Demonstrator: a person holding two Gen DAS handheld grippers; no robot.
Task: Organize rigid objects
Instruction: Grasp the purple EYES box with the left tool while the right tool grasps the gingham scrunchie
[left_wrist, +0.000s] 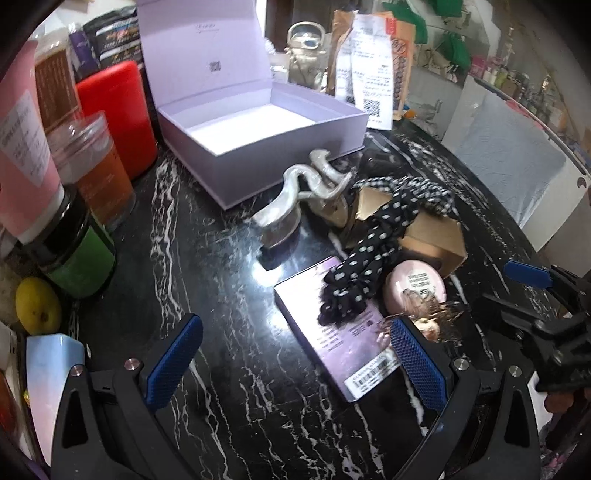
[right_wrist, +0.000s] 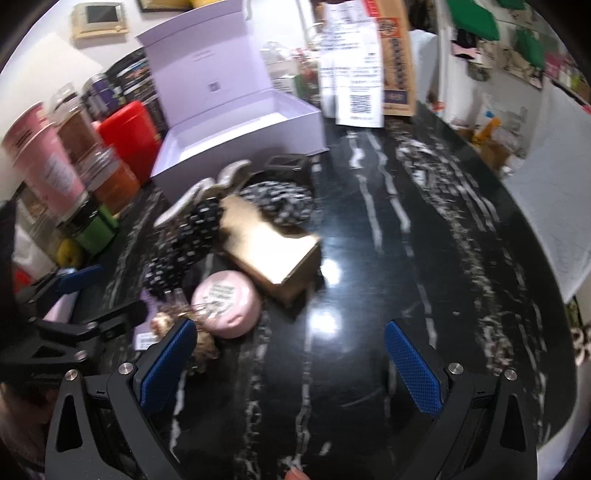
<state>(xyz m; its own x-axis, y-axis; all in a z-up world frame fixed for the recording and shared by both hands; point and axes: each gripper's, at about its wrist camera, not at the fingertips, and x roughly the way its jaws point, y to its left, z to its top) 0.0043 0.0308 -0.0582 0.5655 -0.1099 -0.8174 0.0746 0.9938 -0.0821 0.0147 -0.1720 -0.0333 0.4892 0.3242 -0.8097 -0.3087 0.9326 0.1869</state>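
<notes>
We have barely begun: the lilac box (left_wrist: 258, 147) stands open and empty. In front of it the silver ornament (left_wrist: 295, 199), cardboard box (left_wrist: 432, 236), pink tin (left_wrist: 415, 291) and flat purple case (left_wrist: 325, 332) wait. Our left gripper (left_wrist: 291, 354) and right gripper (right_wrist: 288, 354) are spread wide, holding nothing.

Glossy marble countertop (left_wrist: 207, 229), matt cardboard lavender box (left_wrist: 280, 155), polka-dot cloth (left_wrist: 373, 240).

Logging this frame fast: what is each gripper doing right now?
Left gripper: open, holding nothing, above the black marble counter.
Right gripper: open, holding nothing.
</notes>
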